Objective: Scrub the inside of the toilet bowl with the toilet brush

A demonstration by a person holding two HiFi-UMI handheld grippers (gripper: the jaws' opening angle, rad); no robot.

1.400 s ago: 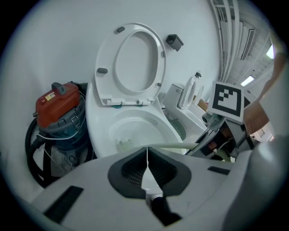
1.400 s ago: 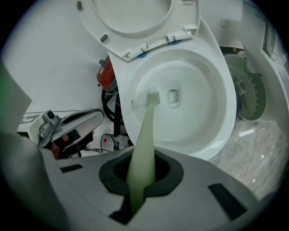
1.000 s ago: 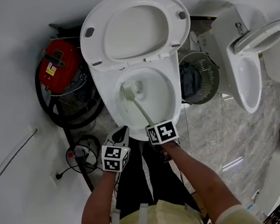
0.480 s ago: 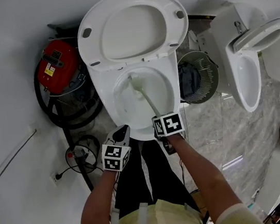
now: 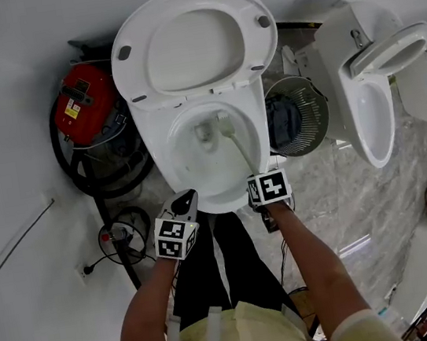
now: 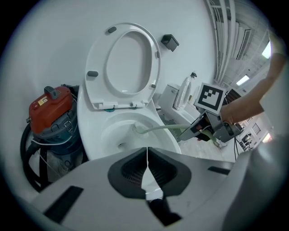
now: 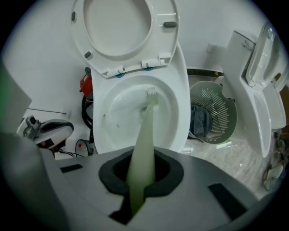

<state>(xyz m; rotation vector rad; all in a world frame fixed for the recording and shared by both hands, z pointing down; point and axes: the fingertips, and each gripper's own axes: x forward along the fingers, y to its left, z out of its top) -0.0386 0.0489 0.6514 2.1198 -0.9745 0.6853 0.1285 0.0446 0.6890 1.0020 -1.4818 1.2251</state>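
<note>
A white toilet bowl [image 5: 181, 180] stands with its seat and lid [image 5: 193, 43] raised. My right gripper [image 5: 259, 195] is shut on the pale green handle of the toilet brush [image 7: 143, 135], at the bowl's front right rim. The brush head [image 5: 225, 125] rests against the inner wall at the bowl's upper right, also seen as bristles [image 7: 151, 96] in the right gripper view. My left gripper [image 5: 184, 210] hovers at the bowl's front left rim, jaws shut with nothing between them. From the left gripper view the brush [image 6: 156, 131] reaches into the bowl [image 6: 97, 122] from the right.
A red vacuum cleaner [image 5: 84, 101] with black hose stands left of the toilet. A grey wire waste basket [image 5: 301, 117] sits to its right, and a second toilet [image 5: 374, 102] beyond. A cable and plug [image 5: 116, 236] lie on the floor at left.
My right gripper has shifted rightward along the front rim, and the brush head has swept from the bowl's left side across to its upper right. The left gripper has stayed put.
</note>
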